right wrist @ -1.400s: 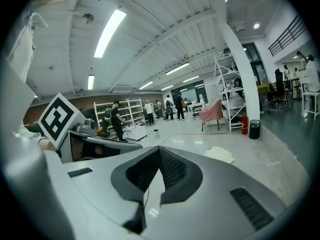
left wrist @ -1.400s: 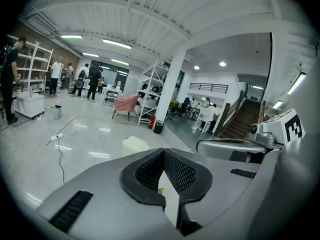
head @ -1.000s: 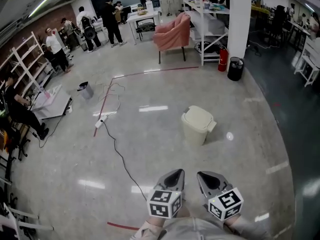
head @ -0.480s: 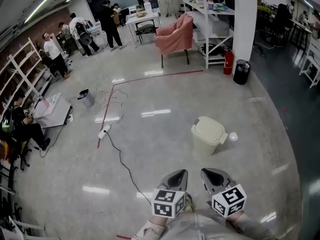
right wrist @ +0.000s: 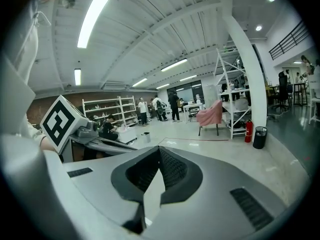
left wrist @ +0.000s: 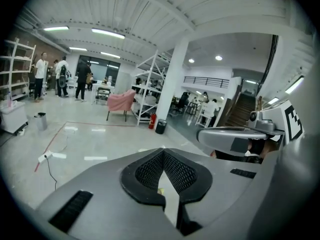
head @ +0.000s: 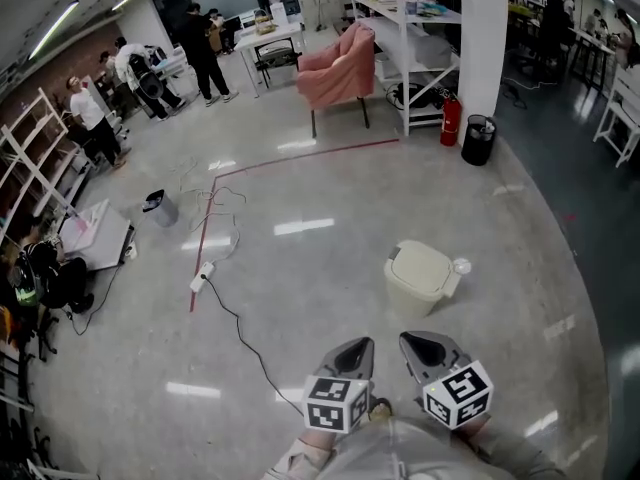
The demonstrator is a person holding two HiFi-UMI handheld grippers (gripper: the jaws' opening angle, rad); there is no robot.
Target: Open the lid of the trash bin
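The cream trash bin (head: 420, 280) stands on the grey floor, its lid (head: 423, 265) down, a short way ahead of both grippers and slightly right. My left gripper (head: 352, 352) and right gripper (head: 426, 350) are held side by side close to the body, low in the head view, and neither touches the bin. In the left gripper view the left gripper (left wrist: 163, 150) has its tips together with nothing between them. The right gripper (right wrist: 159, 149) looks the same in its own view. Neither gripper view shows the bin.
A black cable (head: 243, 324) runs from a power strip (head: 200, 273) across the floor left of the grippers, beside a red tape line (head: 205, 230). Farther off are a pink armchair (head: 335, 66), white shelving (head: 405, 43), a pillar (head: 481, 38), a fire extinguisher (head: 451, 120), a black bin (head: 478, 139) and several people.
The head view has shifted forward, so the bin now sits lower and further right in it, nearer the grippers. Both grippers stay shut and side by side.
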